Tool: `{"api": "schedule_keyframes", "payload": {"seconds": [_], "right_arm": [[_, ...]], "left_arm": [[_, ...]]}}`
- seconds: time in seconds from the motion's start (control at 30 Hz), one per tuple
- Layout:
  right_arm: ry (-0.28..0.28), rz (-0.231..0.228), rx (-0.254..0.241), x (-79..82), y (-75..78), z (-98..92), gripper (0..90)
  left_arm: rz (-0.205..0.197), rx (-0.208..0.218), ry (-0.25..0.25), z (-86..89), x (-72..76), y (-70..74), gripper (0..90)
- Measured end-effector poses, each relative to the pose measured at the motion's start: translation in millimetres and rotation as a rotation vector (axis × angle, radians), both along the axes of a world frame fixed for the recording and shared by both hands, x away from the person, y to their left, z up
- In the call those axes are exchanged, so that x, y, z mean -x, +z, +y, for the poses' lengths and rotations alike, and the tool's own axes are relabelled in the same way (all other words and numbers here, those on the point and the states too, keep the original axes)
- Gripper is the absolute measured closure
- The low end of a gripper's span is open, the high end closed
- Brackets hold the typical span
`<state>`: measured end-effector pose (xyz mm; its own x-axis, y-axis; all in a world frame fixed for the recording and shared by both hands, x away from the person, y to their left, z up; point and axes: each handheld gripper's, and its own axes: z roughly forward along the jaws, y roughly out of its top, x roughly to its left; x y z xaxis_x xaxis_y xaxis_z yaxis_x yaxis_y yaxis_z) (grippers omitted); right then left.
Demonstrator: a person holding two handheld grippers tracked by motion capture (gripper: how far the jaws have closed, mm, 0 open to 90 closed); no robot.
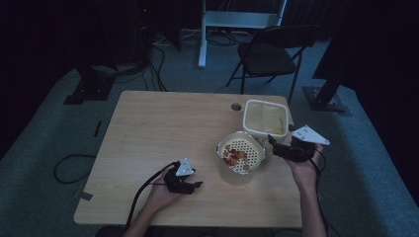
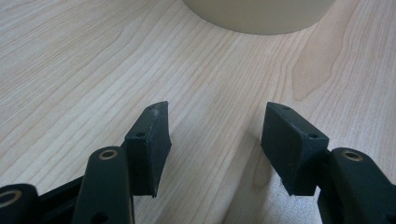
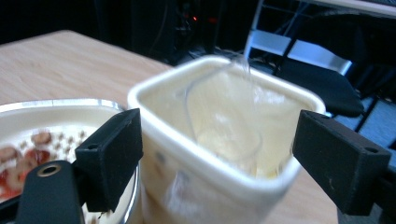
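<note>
The square tub [image 3: 219, 140] stands near the surface's [image 1: 158, 128] far right edge, what looks like a clear cup [image 3: 224, 116] inside. The right gripper [image 3: 217, 154] has its fingers wide around it, not pressing. Just beside sits a strainer bowl [image 1: 240, 153] holding red pieces [image 1: 234, 154]. The left gripper [image 2: 215, 144] rests with fingers wide, empty. A chair [image 1: 272, 52] stands beyond.

From my remote seat: dim room, grey carpet floor [image 1: 59, 217] around the light wooden table [image 1: 158, 128], with a black folding chair [image 1: 269, 54] just behind it.
</note>
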<state>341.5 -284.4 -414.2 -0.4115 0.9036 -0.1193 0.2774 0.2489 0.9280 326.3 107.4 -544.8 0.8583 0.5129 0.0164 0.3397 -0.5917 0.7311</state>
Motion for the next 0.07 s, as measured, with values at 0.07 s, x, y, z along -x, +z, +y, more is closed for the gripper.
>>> {"api": "schedule_keyframes", "payload": {"seconds": [0.07], "right_arm": [[-0.008,0.012,0.002,6.9,-7.6,-0.4,16.0]], "left_arm": [[0.000,-0.002,-0.001,0.2,-0.3,0.1,42.8]]}}
